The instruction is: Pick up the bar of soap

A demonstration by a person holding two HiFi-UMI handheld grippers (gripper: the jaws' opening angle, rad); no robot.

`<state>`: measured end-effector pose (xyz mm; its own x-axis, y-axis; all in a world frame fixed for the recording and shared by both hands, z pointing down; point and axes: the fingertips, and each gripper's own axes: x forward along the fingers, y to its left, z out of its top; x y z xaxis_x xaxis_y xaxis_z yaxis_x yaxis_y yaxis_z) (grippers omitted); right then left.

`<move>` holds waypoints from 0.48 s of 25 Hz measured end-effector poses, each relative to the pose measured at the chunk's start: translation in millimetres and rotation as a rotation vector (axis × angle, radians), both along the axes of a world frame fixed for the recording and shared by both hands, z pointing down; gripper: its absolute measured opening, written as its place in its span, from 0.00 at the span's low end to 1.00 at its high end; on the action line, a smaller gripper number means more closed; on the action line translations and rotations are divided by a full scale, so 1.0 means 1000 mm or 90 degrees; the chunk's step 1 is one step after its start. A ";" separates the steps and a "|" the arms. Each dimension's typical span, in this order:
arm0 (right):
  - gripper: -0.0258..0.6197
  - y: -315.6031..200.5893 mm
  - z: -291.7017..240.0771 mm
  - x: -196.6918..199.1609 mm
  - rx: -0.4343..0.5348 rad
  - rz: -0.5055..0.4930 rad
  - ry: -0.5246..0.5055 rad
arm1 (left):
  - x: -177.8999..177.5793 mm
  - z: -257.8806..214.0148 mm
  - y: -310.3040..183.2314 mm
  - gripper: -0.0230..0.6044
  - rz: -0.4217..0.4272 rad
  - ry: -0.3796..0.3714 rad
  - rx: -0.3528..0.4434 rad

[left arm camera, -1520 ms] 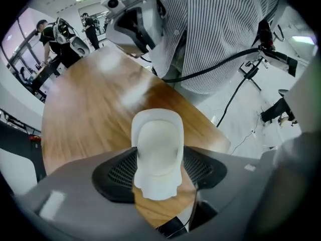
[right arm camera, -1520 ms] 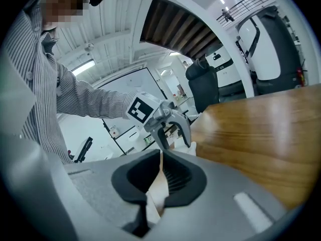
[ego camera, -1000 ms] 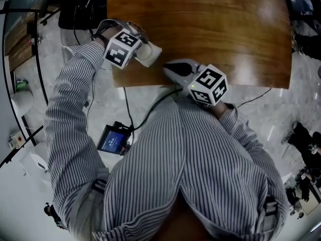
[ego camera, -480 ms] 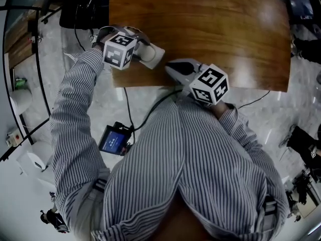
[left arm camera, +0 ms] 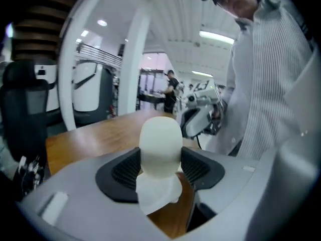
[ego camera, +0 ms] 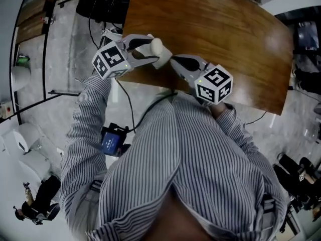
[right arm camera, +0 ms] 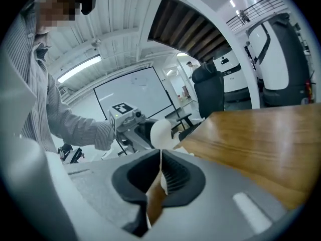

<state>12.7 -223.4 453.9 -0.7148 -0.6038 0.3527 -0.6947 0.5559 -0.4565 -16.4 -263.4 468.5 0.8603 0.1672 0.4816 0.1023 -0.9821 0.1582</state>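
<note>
The person's striped shirt (ego camera: pixel 190 159) fills the lower half of the head view. Above it the brown wooden bench (ego camera: pixel 215 29) spans the upper centre and right of the frame, with pale stone floor (ego camera: pixel 75 39) to its left.

The left gripper (ego camera: pixel 149 50) reaches in from the upper left, just over the bench's near edge, its marker cube (ego camera: pixel 109 60) trailing toward the sleeve. The right gripper (ego camera: pixel 175 62) sits just right of it, pointing up and left, so the two tips lie close together.

In the left gripper view, the left gripper (left arm camera: pixel 160 164) has its ribbed black fingers (left arm camera: pixel 125 169) clamped on both sides of the bar of soap (left arm camera: pixel 160 144). The bar is white and rounded, stands upright at the centre of the frame, and rises above the pads. A crumpled white sheet (left arm camera: pixel 158 192) hangs under the bar, with the bench showing below it through the gap.

In the right gripper view, the right gripper (right arm camera: pixel 160 177) has its fingers (right arm camera: pixel 175 177) pressed together with nothing visible between them. The soap (right arm camera: pixel 161 133) appears beyond them at mid-frame.

A small blue-screened device (ego camera: pixel 111 140) with a cable hangs at the person's waist, lower left.
</note>
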 end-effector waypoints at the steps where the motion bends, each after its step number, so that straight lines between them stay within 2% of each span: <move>1: 0.06 -0.002 -0.006 0.000 0.013 0.000 -0.001 | -0.003 -0.011 -0.001 0.45 -0.060 0.029 -0.014; 4: 0.06 -0.010 -0.023 -0.002 0.051 0.005 -0.001 | -0.010 -0.038 -0.002 0.45 -0.197 0.102 -0.044; 9: 0.05 -0.024 -0.037 -0.009 0.099 0.006 0.007 | -0.020 -0.062 0.006 0.45 -0.354 0.189 -0.061; 12: 0.05 -0.029 -0.042 -0.009 0.125 0.027 0.010 | -0.030 -0.068 0.007 0.46 -0.448 0.216 -0.052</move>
<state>4.2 -252.5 411.5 -0.6825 -0.6918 0.2359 -0.7257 0.6027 -0.3319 -46.3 -256.0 400.8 0.8748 -0.4488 0.1826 -0.4844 -0.8203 0.3041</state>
